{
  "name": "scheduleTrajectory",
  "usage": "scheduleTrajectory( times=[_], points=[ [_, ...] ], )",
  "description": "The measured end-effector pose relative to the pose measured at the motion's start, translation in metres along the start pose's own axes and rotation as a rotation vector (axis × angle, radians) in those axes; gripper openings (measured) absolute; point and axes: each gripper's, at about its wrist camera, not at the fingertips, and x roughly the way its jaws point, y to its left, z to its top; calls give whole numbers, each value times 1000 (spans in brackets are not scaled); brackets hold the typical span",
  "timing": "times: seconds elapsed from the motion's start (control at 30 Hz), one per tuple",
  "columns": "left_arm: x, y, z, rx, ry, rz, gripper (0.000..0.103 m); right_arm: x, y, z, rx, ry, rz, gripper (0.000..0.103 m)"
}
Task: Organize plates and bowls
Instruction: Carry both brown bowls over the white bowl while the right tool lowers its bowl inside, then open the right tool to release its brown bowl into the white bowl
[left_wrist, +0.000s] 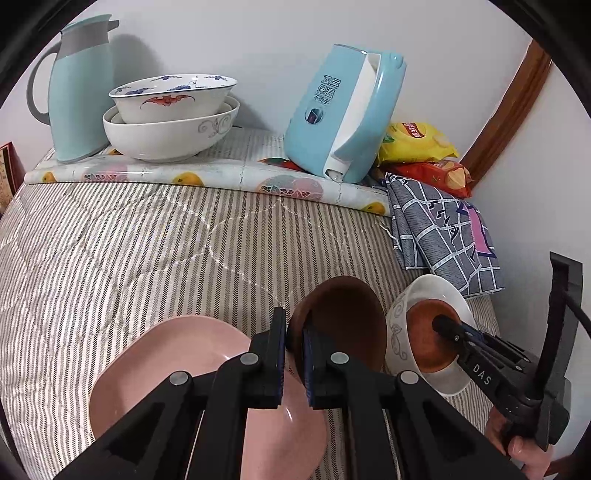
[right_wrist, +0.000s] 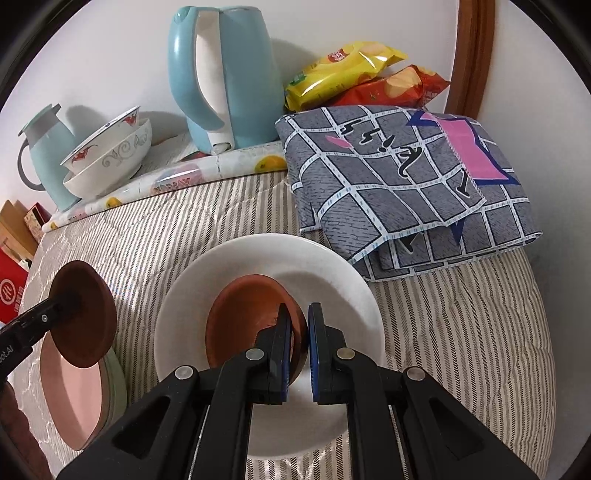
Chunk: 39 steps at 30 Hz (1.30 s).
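The left hand-held gripper (left_wrist: 294, 363) pinches the rim of a dark brown round wooden dish (left_wrist: 341, 321) between its two black fingers and holds it up on its edge, tilted, above a pale pink square plate (left_wrist: 177, 362). In the right wrist view this pink plate sits on top of a pale green plate (right_wrist: 117, 384), whose edge peeks out on one side. Both plates lie on a bed with a grey and white striped quilt (left_wrist: 129, 251). The right hand-held gripper (right_wrist: 300, 354) is clenched on the rim of a reddish-brown round wooden bowl (right_wrist: 243, 317), with one finger inside the bowl and one outside. This bowl sits inside a big white bowl with a grey swirl pattern (right_wrist: 332, 280), which rests on the quilt just beside the plates. A folded grey cloth with a white grid and a pink patch (right_wrist: 399, 173) lies close behind the white bowl. At the back, near the wall, there is a board with a fruit-print cover (left_wrist: 221, 173). On it stand a light blue jug with a grey handle (left_wrist: 79, 92), a stack of two white bowls with a red and blue painted one on top (left_wrist: 170, 118), and a light blue electric kettle (left_wrist: 343, 114). A yellow snack bag (right_wrist: 343, 70) and a red snack bag (right_wrist: 399, 86) lie behind the cloth
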Motion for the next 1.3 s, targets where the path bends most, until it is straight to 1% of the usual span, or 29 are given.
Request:
scheduleTrajectory(
  times=[0.6, 0.77, 0.97, 1.13, 1.3],
  points=[
    [1, 1, -1, -10, 4, -6, 9, 9, -2, -1, -11, 31, -22, 9],
    [0, 2, -2, -15, 4, -4, 9, 11, 3, -1, -44, 36, -49, 9],
    [-2, 4, -3, -20, 7, 0, 9, 11, 2, -1, -53, 37, -43, 9],
    [-4, 5, -4, -23, 5, 8, 9, 12, 4, -1, -76, 45, -59, 9],
    [-8, 5, -4, -25, -3, 12, 9, 15, 8, 0, -104, 63, -79, 12]
  ],
)
